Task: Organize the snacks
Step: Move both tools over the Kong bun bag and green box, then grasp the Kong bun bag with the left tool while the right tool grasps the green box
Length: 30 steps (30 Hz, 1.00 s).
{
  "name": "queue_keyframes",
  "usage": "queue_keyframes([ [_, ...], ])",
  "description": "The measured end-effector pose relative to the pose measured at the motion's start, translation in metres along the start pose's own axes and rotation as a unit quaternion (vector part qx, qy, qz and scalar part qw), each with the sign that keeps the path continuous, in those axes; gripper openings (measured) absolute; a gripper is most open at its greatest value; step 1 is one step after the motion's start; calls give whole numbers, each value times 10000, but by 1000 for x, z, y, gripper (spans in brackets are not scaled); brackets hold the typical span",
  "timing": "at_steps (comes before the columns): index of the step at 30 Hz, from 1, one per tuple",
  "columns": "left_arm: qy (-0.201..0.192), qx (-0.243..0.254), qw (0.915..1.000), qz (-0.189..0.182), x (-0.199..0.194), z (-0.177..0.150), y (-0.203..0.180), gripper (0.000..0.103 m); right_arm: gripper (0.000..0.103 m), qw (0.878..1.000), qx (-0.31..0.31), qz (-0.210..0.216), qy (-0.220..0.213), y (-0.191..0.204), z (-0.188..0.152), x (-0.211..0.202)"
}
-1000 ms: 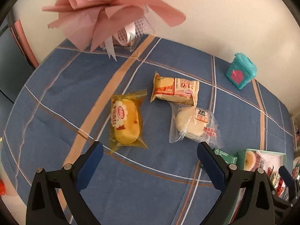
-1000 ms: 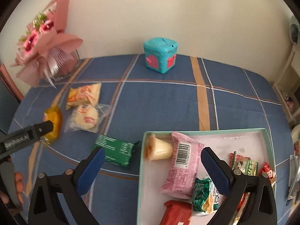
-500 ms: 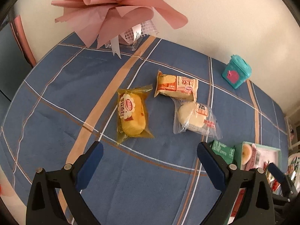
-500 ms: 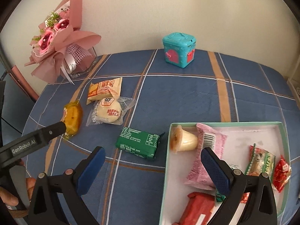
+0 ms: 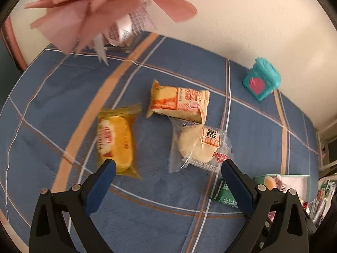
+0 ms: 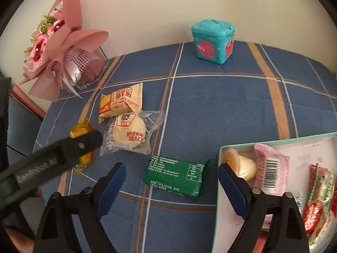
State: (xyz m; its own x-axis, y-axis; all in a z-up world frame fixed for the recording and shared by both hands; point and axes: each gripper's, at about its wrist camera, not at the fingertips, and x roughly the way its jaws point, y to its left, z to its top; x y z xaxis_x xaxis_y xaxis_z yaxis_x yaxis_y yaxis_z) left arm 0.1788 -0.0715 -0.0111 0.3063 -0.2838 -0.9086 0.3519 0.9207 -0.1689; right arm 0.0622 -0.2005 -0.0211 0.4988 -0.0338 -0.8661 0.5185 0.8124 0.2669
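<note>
Four snacks lie loose on the blue plaid cloth: a yellow cake pack (image 5: 114,141), an orange bread pack (image 5: 179,103), a clear pack with a white bun (image 5: 200,145) and a green pack (image 6: 175,175). My left gripper (image 5: 167,168) is open and empty, just short of the yellow pack and the bun. My right gripper (image 6: 171,175) is open and empty, with the green pack between its fingers' line of sight. The green-rimmed box (image 6: 220,154) at the right holds several snacks.
A pink bouquet (image 6: 61,48) in a clear holder stands at the back left. A teal toy box (image 6: 212,39) stands at the back by the wall. The left gripper's arm (image 6: 48,158) crosses the left of the right wrist view.
Both grippers have moved forward and lower toward the loose snacks. The green pack now lies centred before the right gripper. Both stay open and empty.
</note>
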Motion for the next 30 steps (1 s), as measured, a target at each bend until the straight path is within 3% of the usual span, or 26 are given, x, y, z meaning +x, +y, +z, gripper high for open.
queue_keyframes([
  [4, 50, 60, 10000, -40, 12, 5, -4, 100, 84, 9999, 81, 22, 128, 1, 2, 13],
  [14, 111, 410, 9987, -263, 33, 16, -21, 100, 83, 9993, 11, -152, 341, 2, 2, 33],
  [22, 162, 748, 9970, -118, 49, 15, -35, 100, 83, 9991, -67, -242, 353, 4, 5, 35],
  [30, 152, 760, 9965, -318, 56, 13, -35, 90, 81, 9984, -176, -387, 383, 5, 4, 37],
])
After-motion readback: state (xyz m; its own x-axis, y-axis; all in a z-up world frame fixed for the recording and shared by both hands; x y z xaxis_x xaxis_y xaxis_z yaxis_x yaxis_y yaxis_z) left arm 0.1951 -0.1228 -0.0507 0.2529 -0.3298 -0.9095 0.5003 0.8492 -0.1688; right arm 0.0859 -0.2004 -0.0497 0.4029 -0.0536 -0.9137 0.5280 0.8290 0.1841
